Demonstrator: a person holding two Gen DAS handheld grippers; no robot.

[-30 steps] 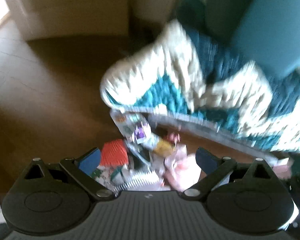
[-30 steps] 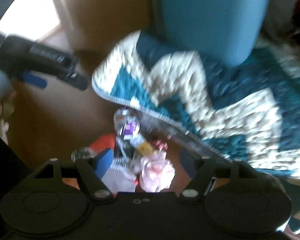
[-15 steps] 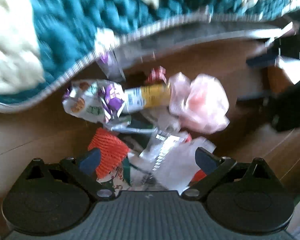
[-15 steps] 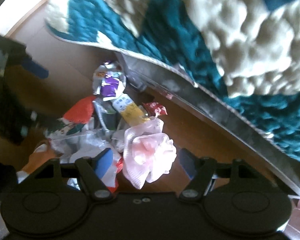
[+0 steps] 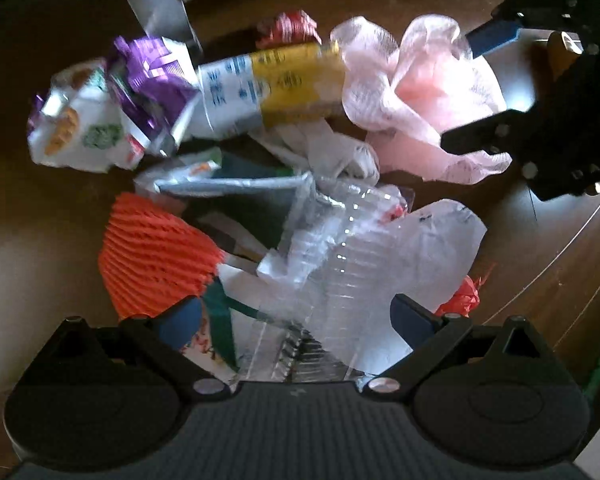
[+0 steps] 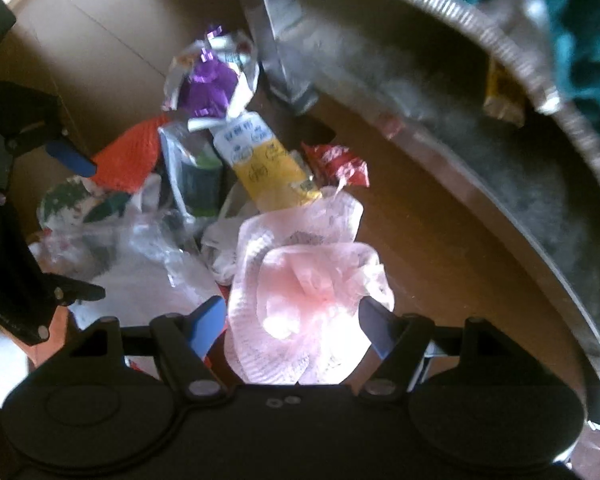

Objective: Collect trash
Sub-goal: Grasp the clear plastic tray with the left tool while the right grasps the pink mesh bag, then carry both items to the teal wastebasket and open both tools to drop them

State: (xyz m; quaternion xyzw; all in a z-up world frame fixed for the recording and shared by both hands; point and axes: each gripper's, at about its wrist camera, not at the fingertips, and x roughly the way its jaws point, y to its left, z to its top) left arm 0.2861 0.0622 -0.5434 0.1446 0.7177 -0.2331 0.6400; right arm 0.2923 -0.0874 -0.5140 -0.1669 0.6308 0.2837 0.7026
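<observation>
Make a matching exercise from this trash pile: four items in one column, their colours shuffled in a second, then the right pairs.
Items
1. foam net sleeve
2. crumpled plastic bag
3. carton
4. foil snack wrapper

Colours
A. purple and silver
B. pale pink
C. orange-red
D. yellow and white

Pairs: 1-C, 2-B, 3-D, 4-A
</observation>
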